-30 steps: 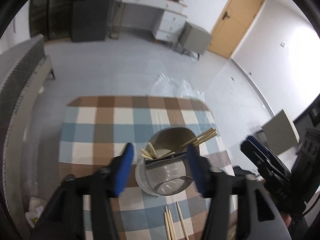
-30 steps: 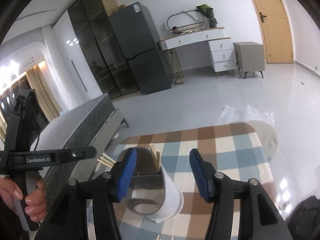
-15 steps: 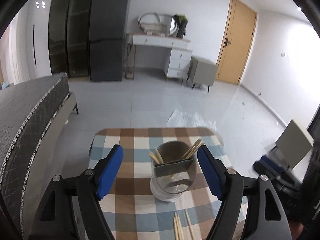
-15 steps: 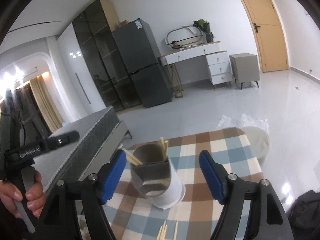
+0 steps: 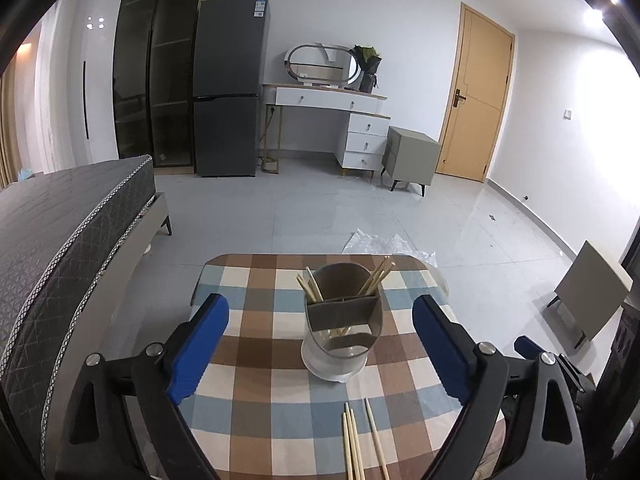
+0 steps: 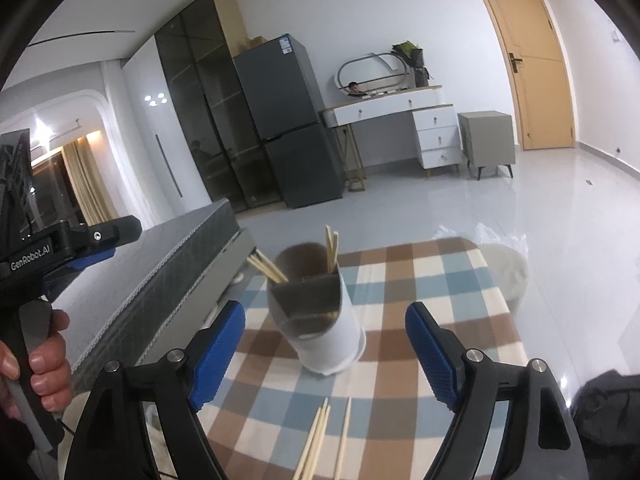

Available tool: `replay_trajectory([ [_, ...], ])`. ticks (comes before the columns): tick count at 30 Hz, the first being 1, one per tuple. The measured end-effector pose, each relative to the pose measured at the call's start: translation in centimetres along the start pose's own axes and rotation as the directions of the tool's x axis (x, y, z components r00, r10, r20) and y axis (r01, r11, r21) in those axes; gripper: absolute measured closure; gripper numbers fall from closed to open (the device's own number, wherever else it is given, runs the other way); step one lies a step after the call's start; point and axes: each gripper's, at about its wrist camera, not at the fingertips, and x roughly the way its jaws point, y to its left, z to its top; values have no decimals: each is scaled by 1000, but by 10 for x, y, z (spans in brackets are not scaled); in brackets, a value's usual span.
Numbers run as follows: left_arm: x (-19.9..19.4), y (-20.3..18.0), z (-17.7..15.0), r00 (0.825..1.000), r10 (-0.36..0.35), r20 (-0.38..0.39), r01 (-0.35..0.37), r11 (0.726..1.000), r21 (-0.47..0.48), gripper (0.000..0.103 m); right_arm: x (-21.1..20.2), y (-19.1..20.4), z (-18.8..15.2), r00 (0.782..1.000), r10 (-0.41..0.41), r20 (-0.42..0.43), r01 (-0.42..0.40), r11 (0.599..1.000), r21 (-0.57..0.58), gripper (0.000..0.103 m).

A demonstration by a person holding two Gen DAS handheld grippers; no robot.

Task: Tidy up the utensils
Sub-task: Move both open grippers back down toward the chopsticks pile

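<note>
A white utensil holder [image 5: 343, 326] with a grey divided insert stands on the checked tablecloth [image 5: 256, 384]; several wooden chopsticks stick out of its two back corners. More loose chopsticks [image 5: 358, 440] lie on the cloth in front of it. My left gripper [image 5: 320, 340] is open and empty, set back from the holder. In the right wrist view the holder [image 6: 320, 320] stands ahead of my right gripper [image 6: 326, 344], which is open and empty, with loose chopsticks [image 6: 322, 440] below it. The left gripper's body [image 6: 60, 240] and the hand holding it show at that view's left edge.
A dark grey bed [image 5: 60, 232] runs along the table's left side. A fridge [image 5: 230, 88], a white dresser [image 5: 332, 120], a grey nightstand [image 5: 412, 156] and a door [image 5: 476, 100] stand at the far wall. A clear plastic sheet [image 5: 384, 244] lies on the floor behind the table.
Both grippers have pulled back and up from the holder and opened wider. The holder now stands free between the fingers, farther ahead. More loose chopsticks show on the cloth.
</note>
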Motion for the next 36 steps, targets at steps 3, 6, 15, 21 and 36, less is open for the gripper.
replay_trajectory([
  [3,-1,-1,-11,1000,-6,-5,6,1000,-2,12,-3,0,-11,1000,-13,-6,14,1000,2,19],
  [6,0,-1,-21,1000,2,-14,-2,1000,1,11,-1,-2,-19,1000,-13,-25,14,1000,17,19],
  [15,12,4,-56,998,16,-55,-17,1000,-16,11,4,0,-47,996,-37,-79,36,999,-15,11],
  [21,33,6,-80,992,10,-123,-16,999,-44,11,15,-8,-61,988,-51,-145,51,999,-5,11],
  [36,86,33,-117,966,40,-257,-66,994,-93,12,60,-22,-87,942,-63,-329,83,995,48,12],
])
